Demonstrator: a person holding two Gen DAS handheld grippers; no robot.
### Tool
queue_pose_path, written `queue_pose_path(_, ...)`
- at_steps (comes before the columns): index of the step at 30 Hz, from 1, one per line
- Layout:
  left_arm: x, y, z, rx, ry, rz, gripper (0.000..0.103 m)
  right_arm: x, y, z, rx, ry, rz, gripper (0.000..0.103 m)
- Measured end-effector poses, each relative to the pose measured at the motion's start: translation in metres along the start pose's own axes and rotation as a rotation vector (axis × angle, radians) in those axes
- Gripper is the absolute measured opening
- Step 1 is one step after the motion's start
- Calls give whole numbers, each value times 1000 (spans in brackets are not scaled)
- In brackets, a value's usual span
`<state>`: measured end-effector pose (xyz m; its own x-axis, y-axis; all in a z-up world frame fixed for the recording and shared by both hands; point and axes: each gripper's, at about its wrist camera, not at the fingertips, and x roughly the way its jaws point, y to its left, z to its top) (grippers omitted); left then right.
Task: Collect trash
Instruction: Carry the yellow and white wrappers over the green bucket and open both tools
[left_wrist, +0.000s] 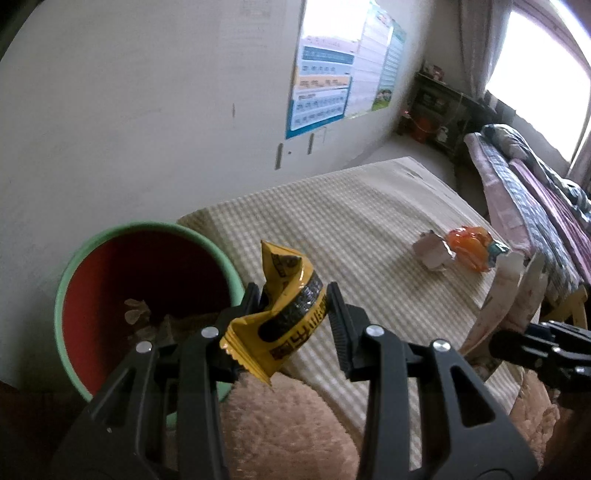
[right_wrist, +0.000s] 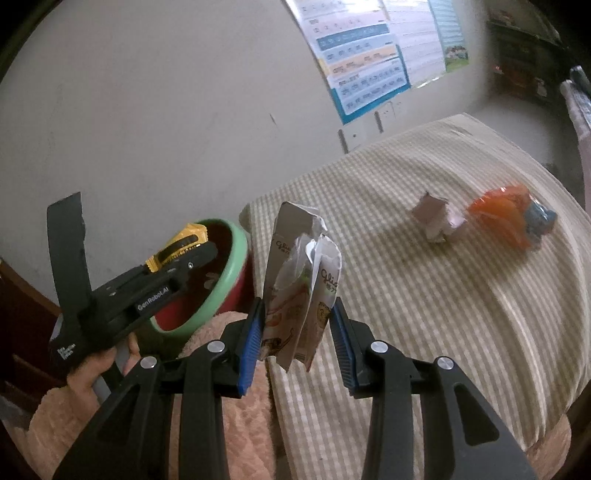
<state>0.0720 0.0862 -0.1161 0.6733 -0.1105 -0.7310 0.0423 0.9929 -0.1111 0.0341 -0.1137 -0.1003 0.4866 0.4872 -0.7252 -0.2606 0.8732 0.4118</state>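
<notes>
My left gripper (left_wrist: 291, 299) is shut on a crumpled yellow wrapper (left_wrist: 284, 306) and holds it beside the rim of a green bin with a red inside (left_wrist: 85, 258); the bin holds some scraps. In the right wrist view the left gripper (right_wrist: 199, 251) reaches over the bin (right_wrist: 229, 273) with the yellow wrapper (right_wrist: 184, 240). My right gripper (right_wrist: 297, 314) is shut on a torn white snack packet (right_wrist: 299, 280), held above the checked cloth. A crumpled white paper (right_wrist: 437, 218) and an orange-blue wrapper (right_wrist: 511, 214) lie on the cloth, also seen from the left: paper (left_wrist: 434, 251), wrapper (left_wrist: 471, 245).
The checked beige cloth (right_wrist: 443, 314) covers a raised surface against a white wall with a poster (left_wrist: 332, 74). A fuzzy peach blanket (left_wrist: 280, 424) lies below the grippers. A bed with patterned bedding (left_wrist: 535, 206) and a dark shelf (left_wrist: 439, 107) stand at the right.
</notes>
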Motion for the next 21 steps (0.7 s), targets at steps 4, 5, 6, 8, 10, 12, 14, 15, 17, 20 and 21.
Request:
queue_pose_path(4, -4, 14, -1, -18, -9, 27, 36, 7, 20, 9, -61, 5, 8, 36)
queue_pose_path(5, -5, 18, -2, -25, -11, 33, 36, 10, 25, 12, -72, 8, 15, 36)
queue_pose_path(6, -6, 22, -2, -33, -12, 38, 36, 12, 29, 13, -81, 10, 20, 36)
queue_pose_path(8, -8, 31, -3, -45, -16, 48, 36, 18, 40, 17, -105, 19, 28, 36)
queue_pose_path(10, -10, 41, -4, -62, -19, 64, 36, 26, 50, 21, -128, 28, 34, 36)
queue_pose_path(12, -11, 52, -5, -82, -20, 78, 36, 31, 58, 22, -146, 38, 41, 36)
queue_pose_path(14, -11, 64, -8, -104, -18, 96, 36, 38, 68, 24, -168, 50, 46, 36)
queue_pose_path(15, -11, 70, -10, -118, -16, 105, 36, 41, 72, 24, -177, 55, 49, 36)
queue_pose_path(17, -11, 83, -13, -145, -12, 122, 36, 49, 82, 26, -196, 66, 55, 36)
queue_pose_path(20, -12, 101, -19, -184, -7, 145, 36, 62, 93, 28, -212, 83, 70, 36)
queue_pose_path(21, -13, 108, -21, -198, -7, 155, 36, 66, 96, 29, -215, 89, 78, 36)
